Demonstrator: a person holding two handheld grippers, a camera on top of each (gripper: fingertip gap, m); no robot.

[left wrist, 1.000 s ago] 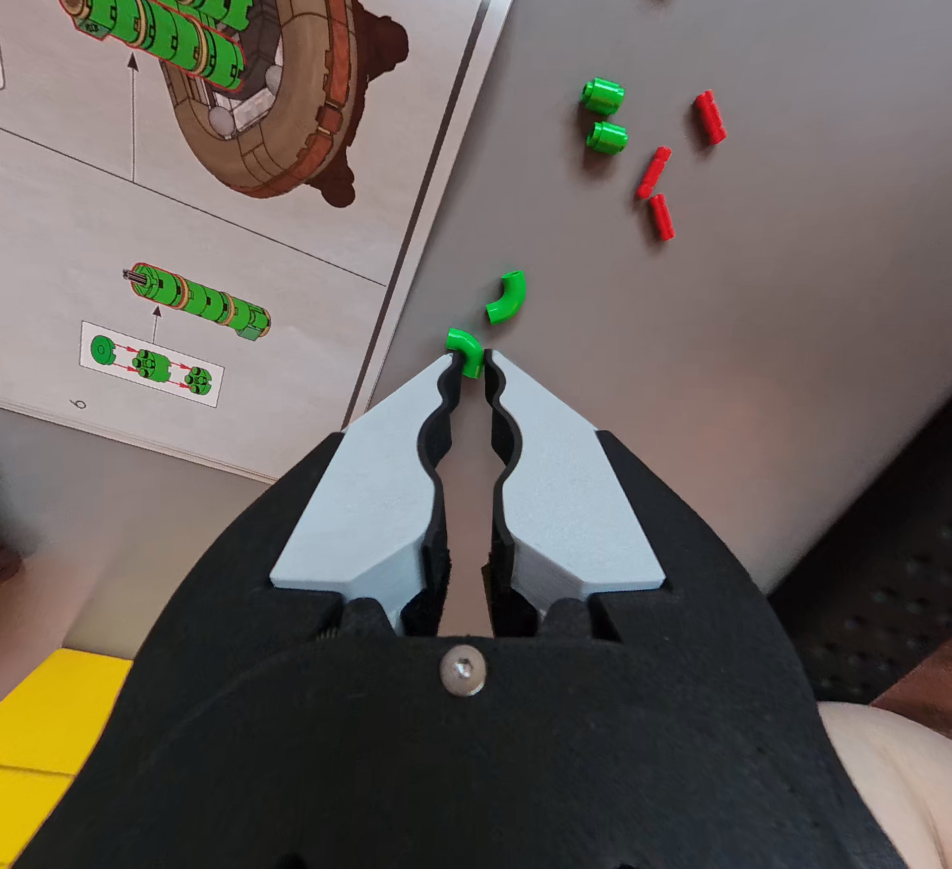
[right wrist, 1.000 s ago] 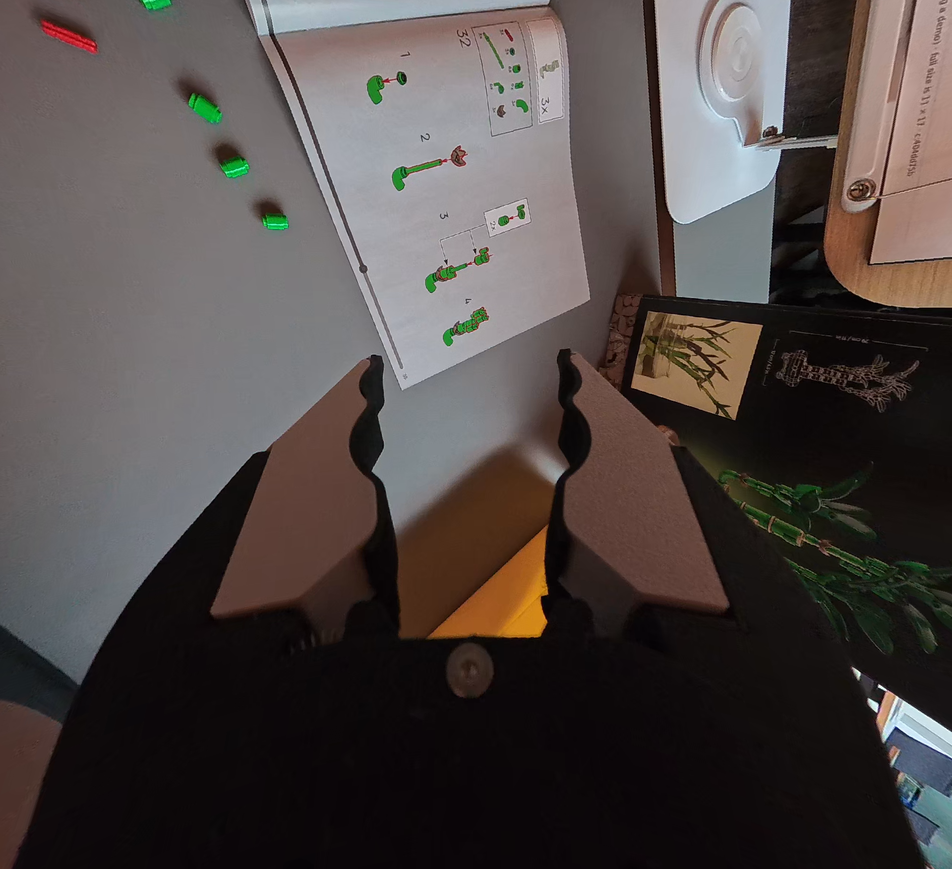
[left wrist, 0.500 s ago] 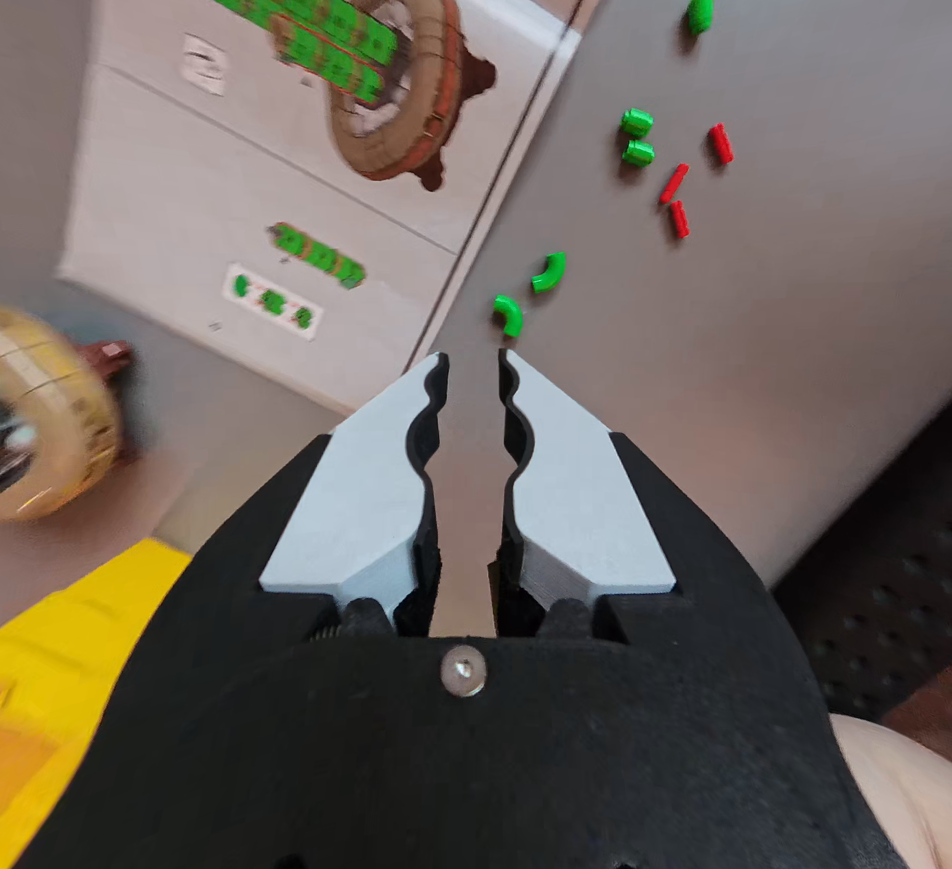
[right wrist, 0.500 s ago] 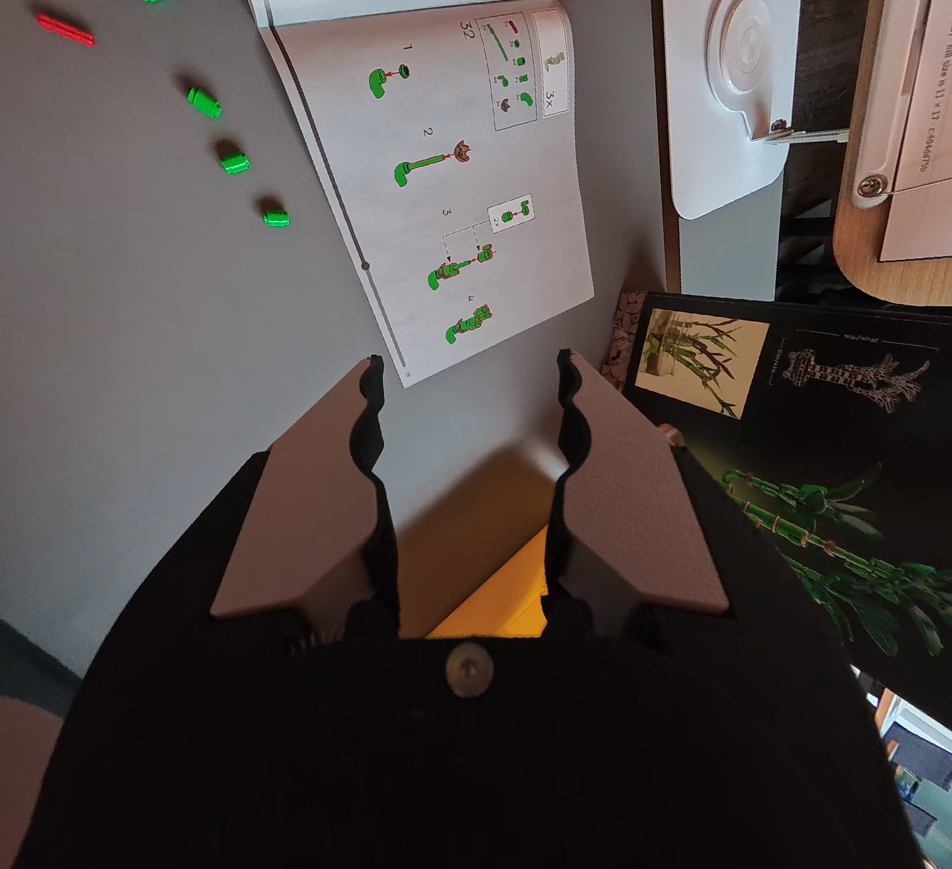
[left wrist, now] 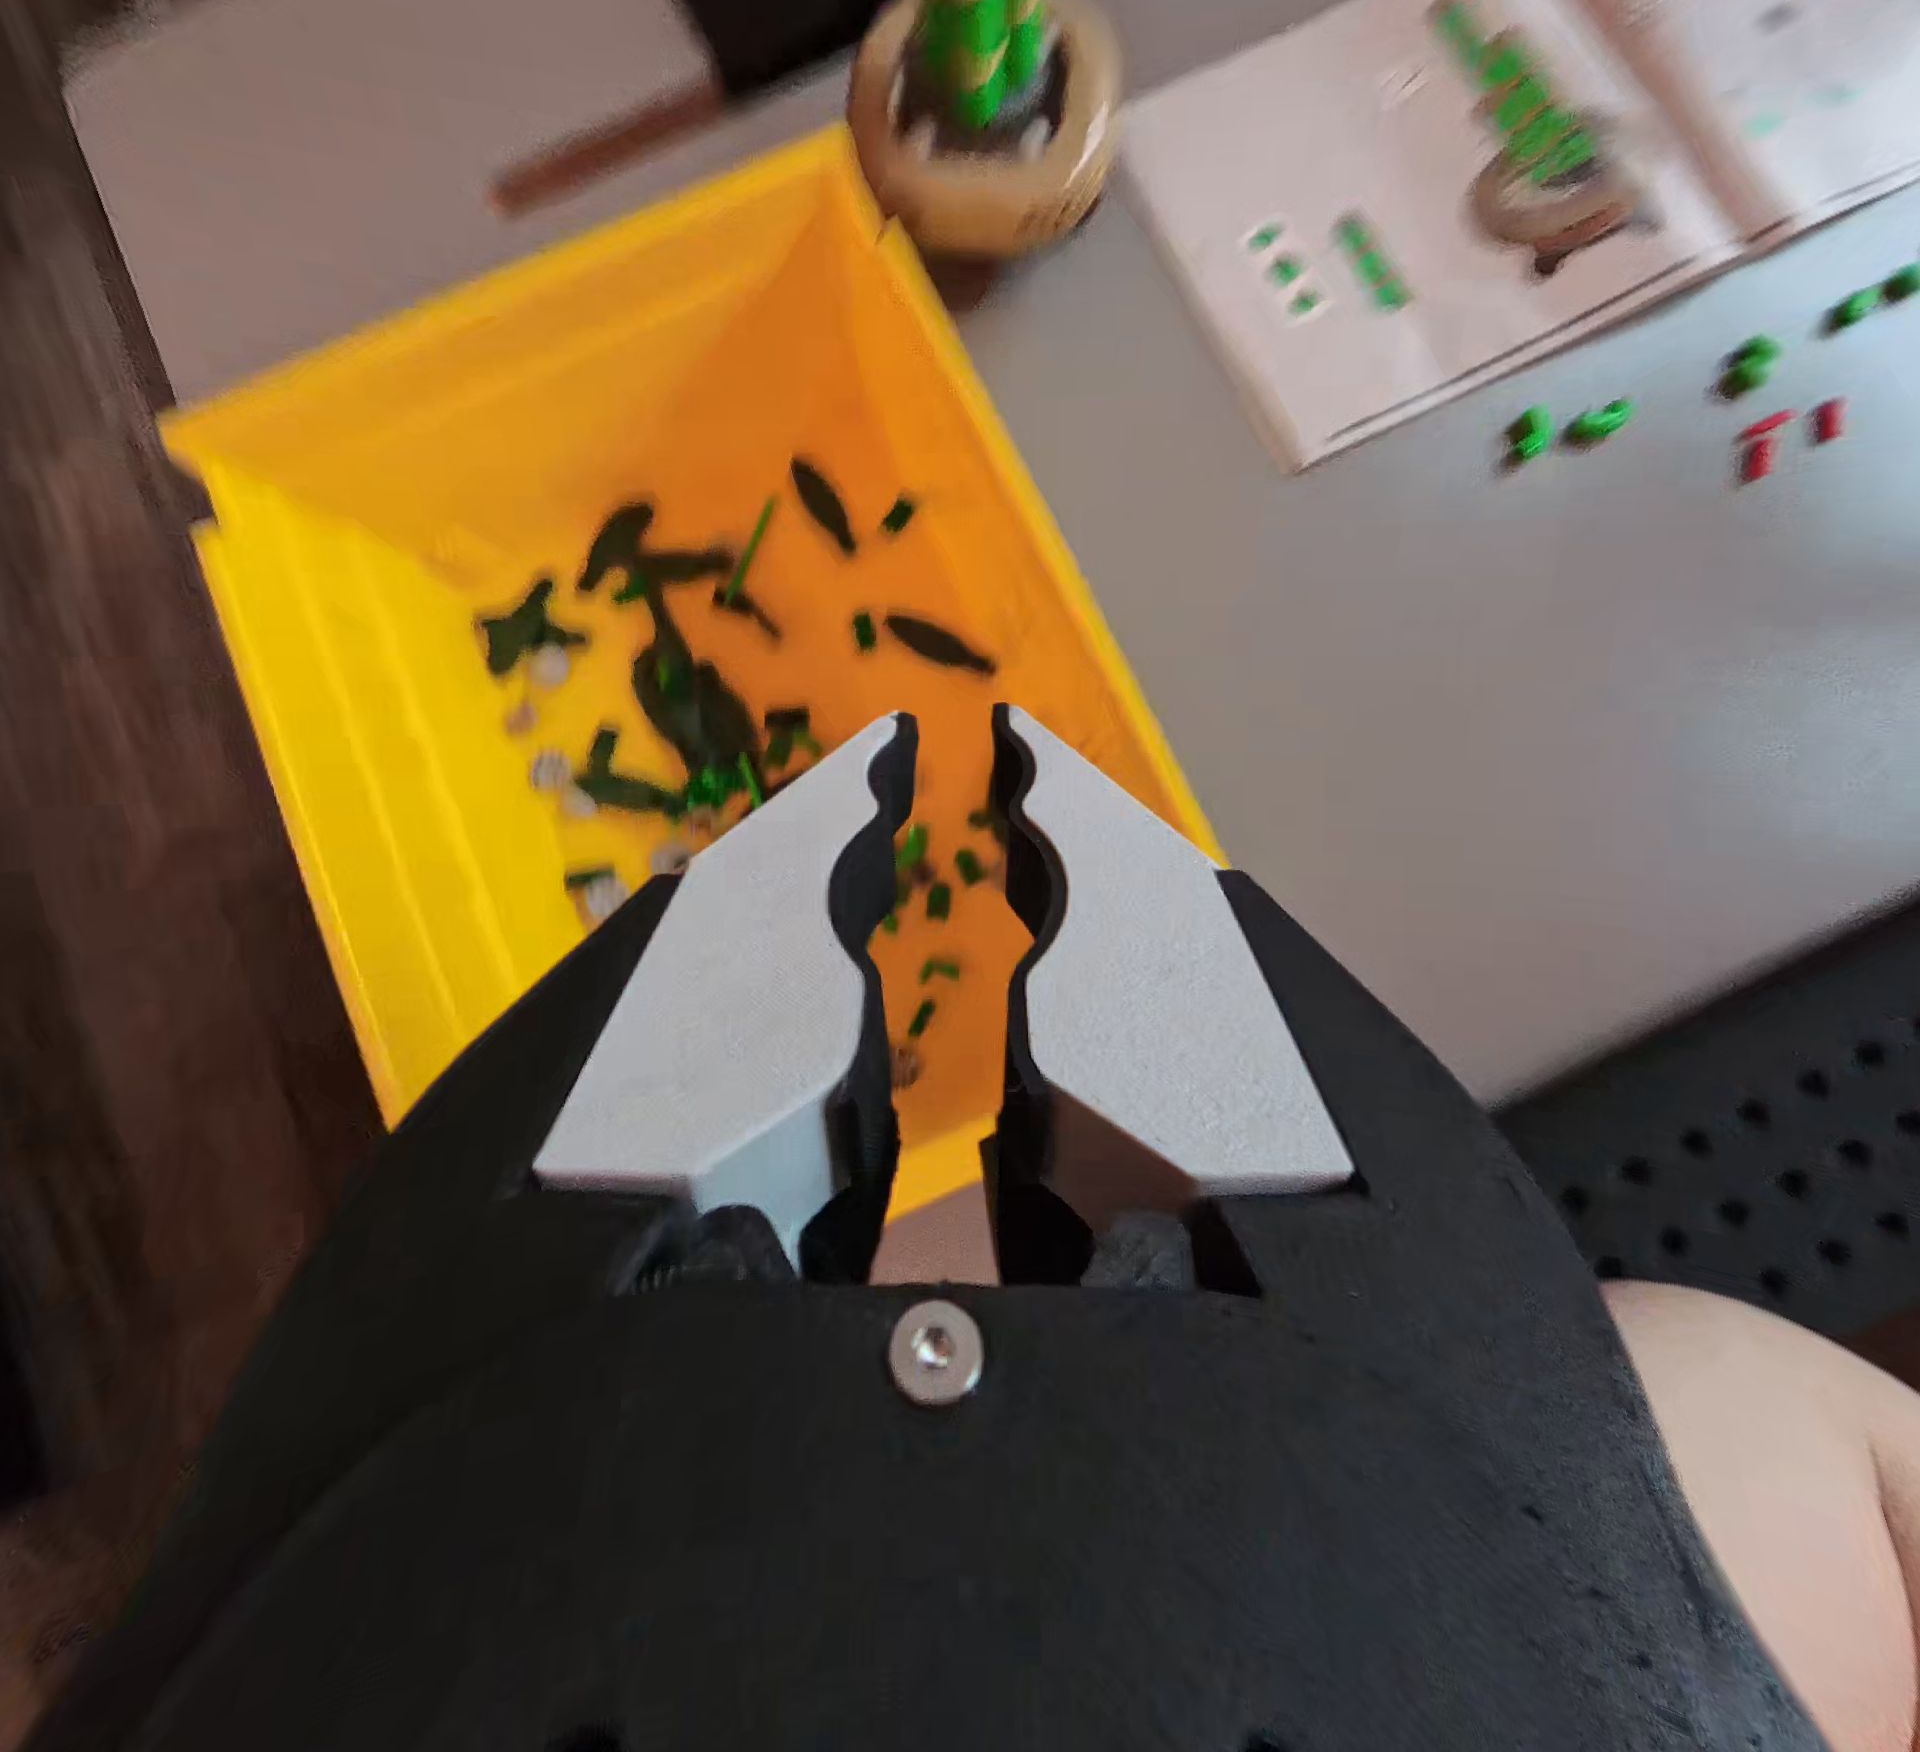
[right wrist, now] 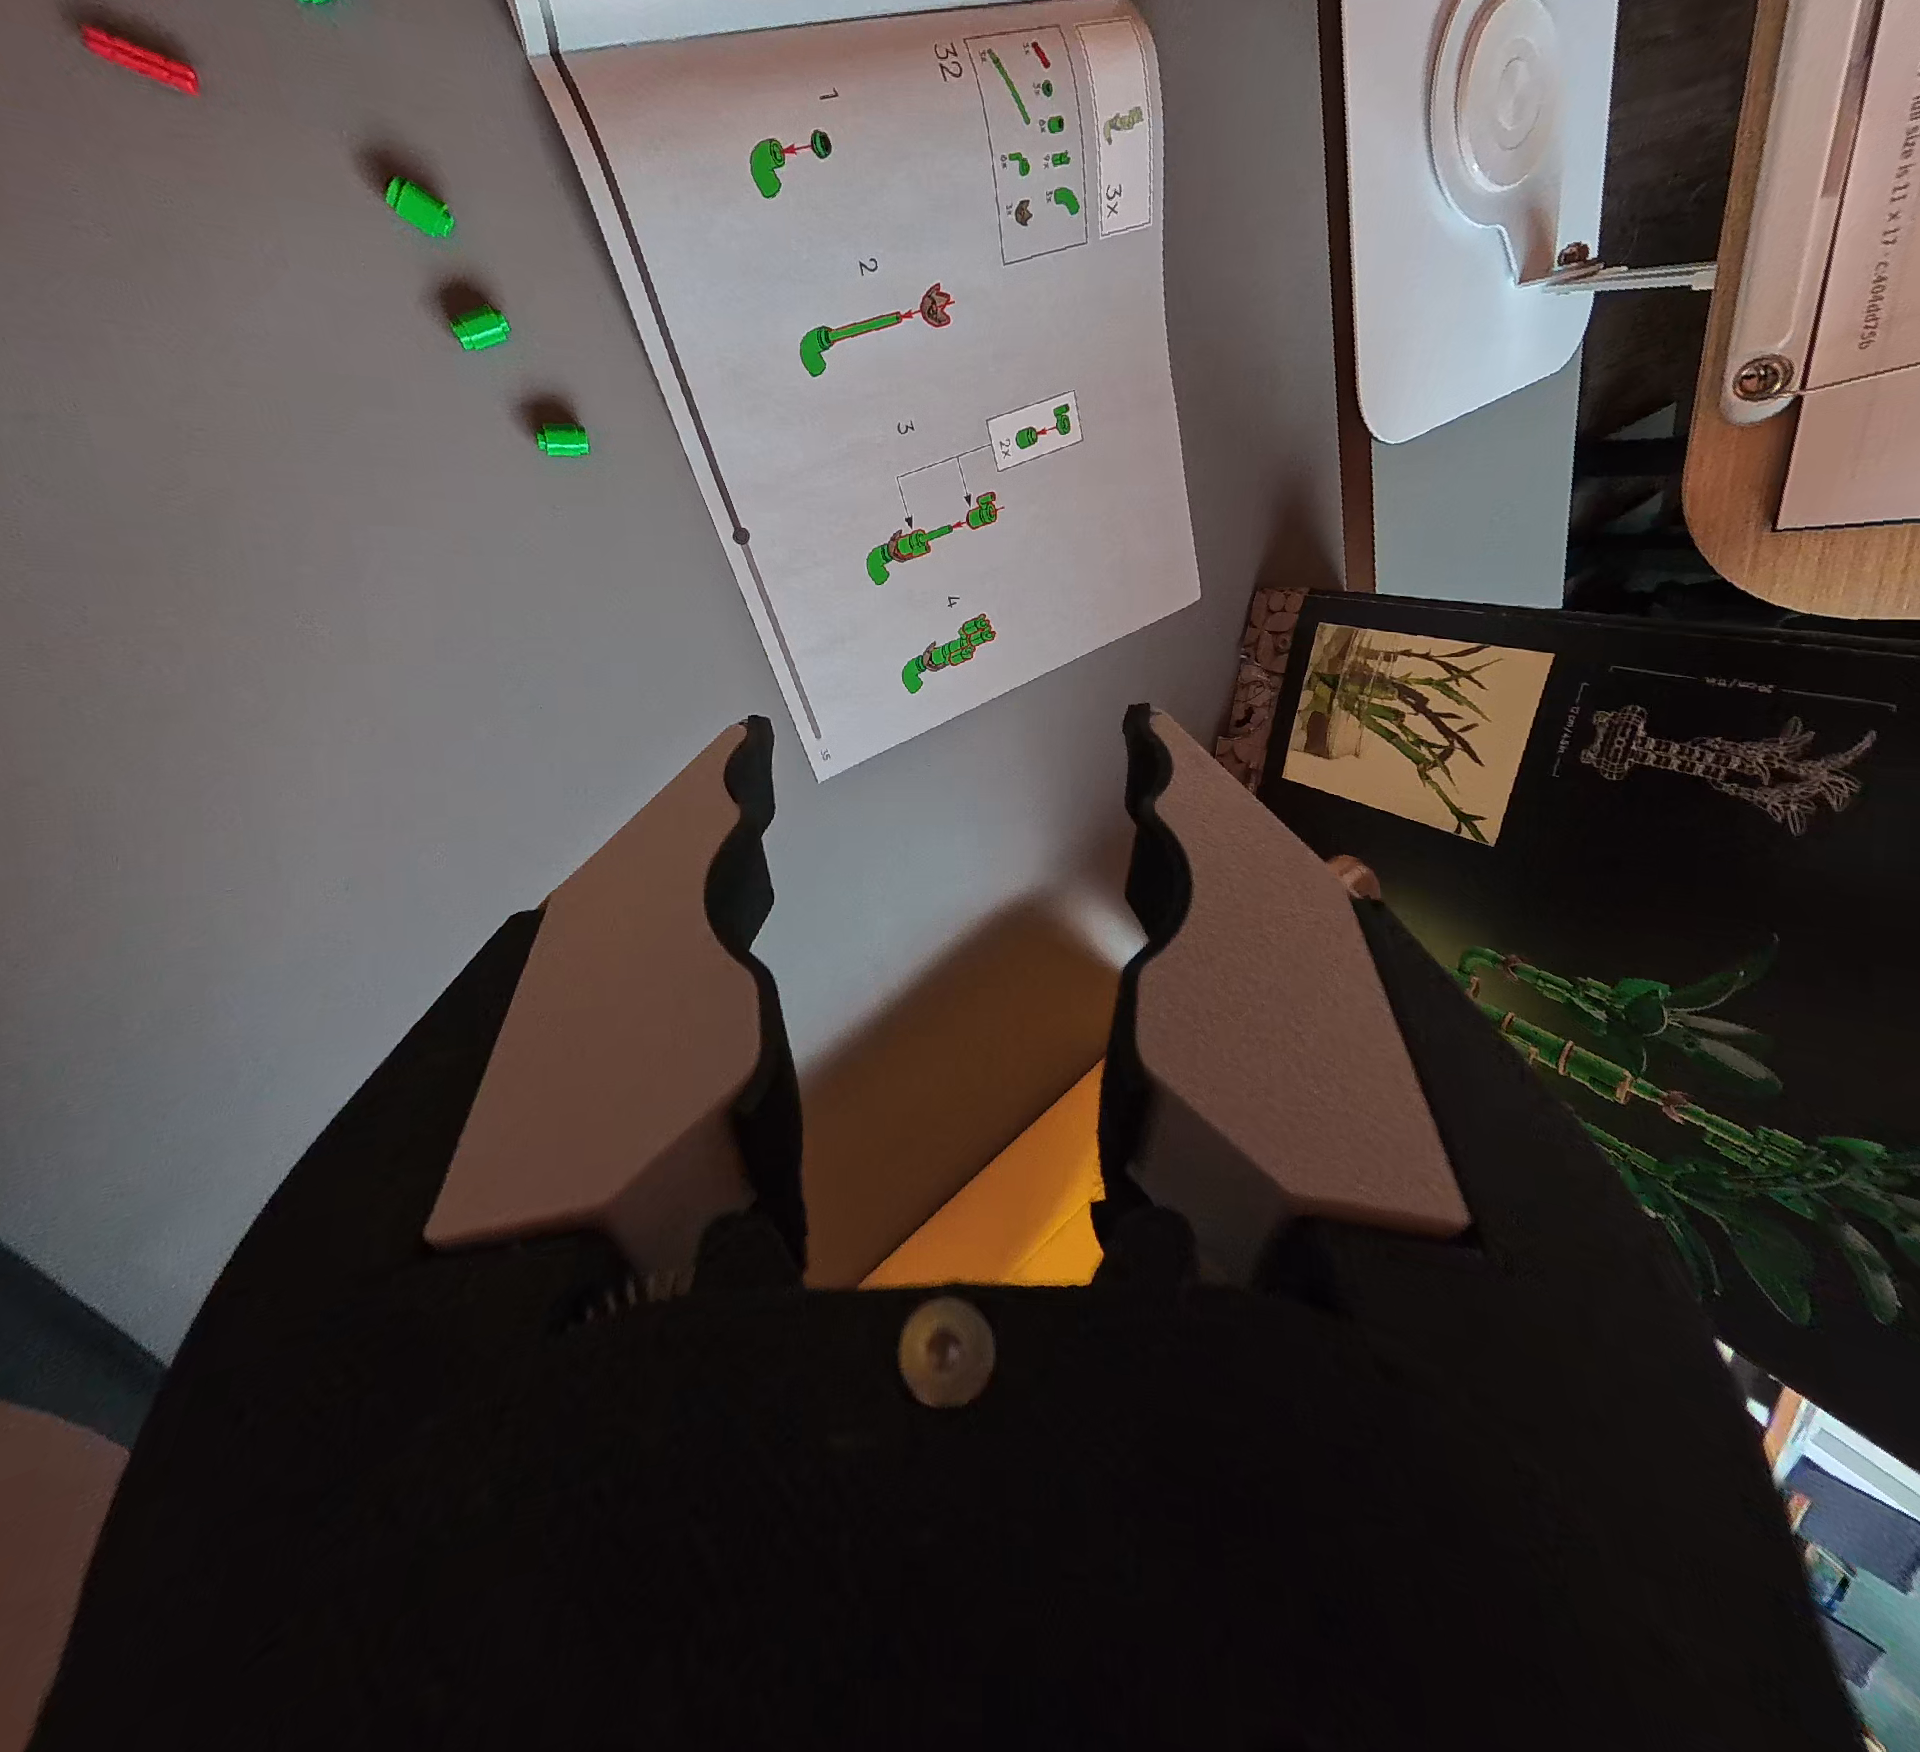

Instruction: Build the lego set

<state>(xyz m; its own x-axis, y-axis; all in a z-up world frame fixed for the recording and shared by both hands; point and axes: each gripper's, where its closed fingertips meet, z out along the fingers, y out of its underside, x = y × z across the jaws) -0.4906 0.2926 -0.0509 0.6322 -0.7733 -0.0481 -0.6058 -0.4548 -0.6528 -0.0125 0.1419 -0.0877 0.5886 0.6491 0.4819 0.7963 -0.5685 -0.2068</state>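
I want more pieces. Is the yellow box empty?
Not empty. The yellow box has dark green and pale pieces scattered on its floor.

Your left tongs (left wrist: pixel 954 734) hang empty over the yellow bin (left wrist: pixel 343 746), their jaws a narrow gap apart, with dark green pieces (left wrist: pixel 686 694) scattered inside it. Beyond the bin, a potted green stalk model (left wrist: pixel 982 92) stands on the grey surface (left wrist: pixel 1455 715) beside the open instruction booklet (left wrist: pixel 1507 175). Small green (left wrist: pixel 1558 429) and red pieces (left wrist: pixel 1782 440) lie near the booklet, all blurred.
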